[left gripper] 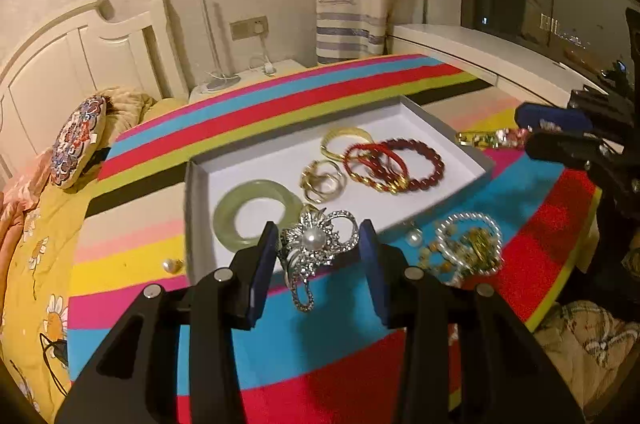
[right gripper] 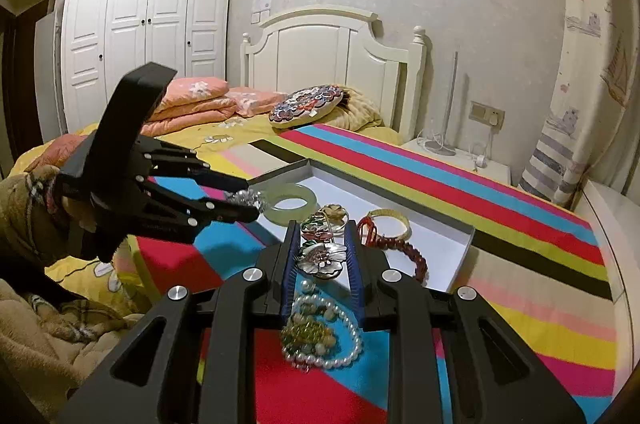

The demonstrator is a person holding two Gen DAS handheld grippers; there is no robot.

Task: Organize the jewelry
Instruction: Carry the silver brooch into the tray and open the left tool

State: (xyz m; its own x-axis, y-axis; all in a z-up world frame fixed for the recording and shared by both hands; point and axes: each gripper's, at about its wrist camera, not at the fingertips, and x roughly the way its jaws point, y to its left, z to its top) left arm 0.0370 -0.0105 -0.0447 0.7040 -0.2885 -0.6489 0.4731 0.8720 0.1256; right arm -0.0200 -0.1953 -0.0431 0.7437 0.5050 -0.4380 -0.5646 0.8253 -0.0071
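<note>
Over tray edge: L gripper clamps silver pearl brooch; R gripper clamps flower brooch, both lifted off striped cloth.

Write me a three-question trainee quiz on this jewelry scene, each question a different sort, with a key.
1. True or false: the green bangle lies inside the white tray.
2. What is clamped in the left gripper?
A. a pearl-centred rhinestone brooch
B. a red bead bracelet
C. a gold ring
3. Fill in: the tangled pearl strand lies ____ the tray, on the striped cloth.

Key: 1 true; 2 A; 3 outside.
</note>
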